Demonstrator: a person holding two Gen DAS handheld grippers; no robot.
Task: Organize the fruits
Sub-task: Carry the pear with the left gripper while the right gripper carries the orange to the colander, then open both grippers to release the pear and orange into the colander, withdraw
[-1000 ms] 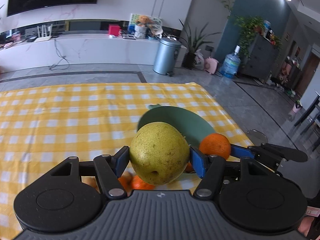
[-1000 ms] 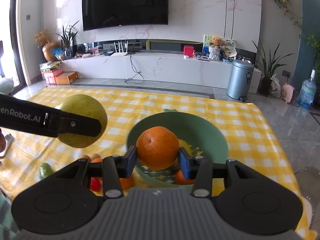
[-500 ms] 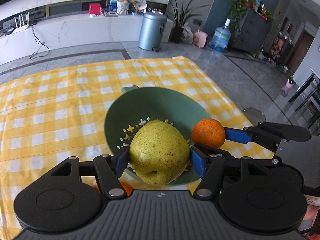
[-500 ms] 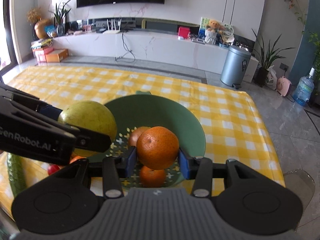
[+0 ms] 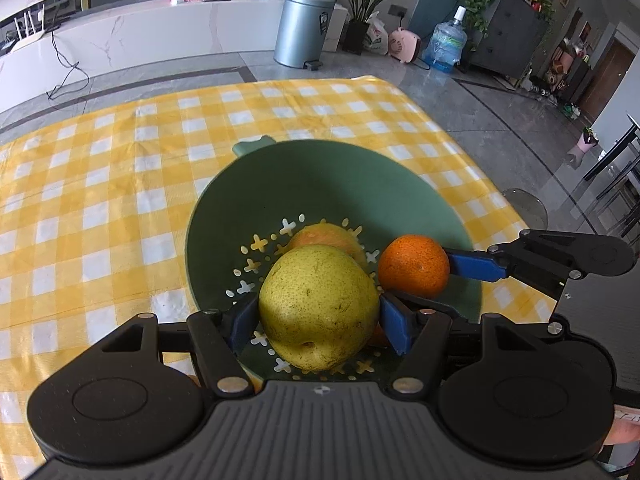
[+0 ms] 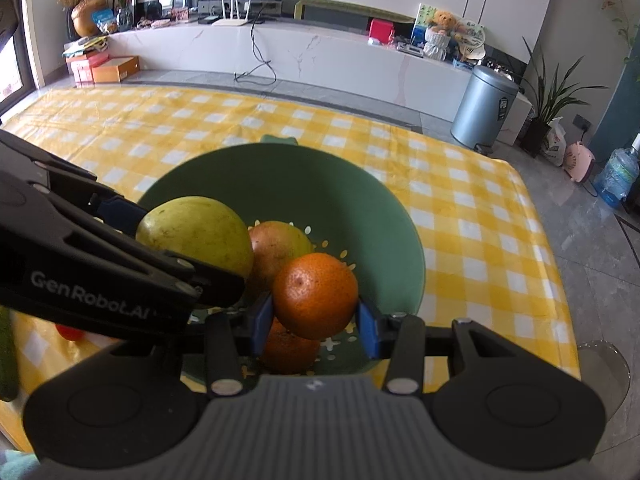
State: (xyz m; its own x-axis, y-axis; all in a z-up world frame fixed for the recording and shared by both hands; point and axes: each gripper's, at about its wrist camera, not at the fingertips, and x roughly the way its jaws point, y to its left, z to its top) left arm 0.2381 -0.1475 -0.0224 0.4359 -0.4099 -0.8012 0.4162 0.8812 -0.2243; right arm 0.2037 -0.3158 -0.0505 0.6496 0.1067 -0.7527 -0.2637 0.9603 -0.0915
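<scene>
My left gripper [image 5: 320, 316] is shut on a yellow-green pear [image 5: 318, 306] and holds it inside the green colander bowl [image 5: 340, 184], just above its holed bottom. My right gripper [image 6: 316, 314] is shut on an orange [image 6: 316, 294] and holds it over the same bowl [image 6: 320, 184]. The pear [image 6: 196, 234] and the left gripper show at the left of the right wrist view. The orange [image 5: 414, 264] and the right gripper's finger show at the right of the left wrist view. A reddish-yellow fruit [image 6: 276, 248] and another orange [image 6: 290, 350] lie in the bowl.
The bowl stands on a yellow checked tablecloth [image 5: 100, 184] near the table's right edge. A red item [image 6: 70, 332] and a green cucumber [image 6: 6, 360] lie on the cloth at the left of the right wrist view. The floor and a metal bin [image 5: 304, 28] lie beyond.
Both grippers have moved forward and down over the bowl with their fruits. The pear and the orange now hang low inside it, close together.
</scene>
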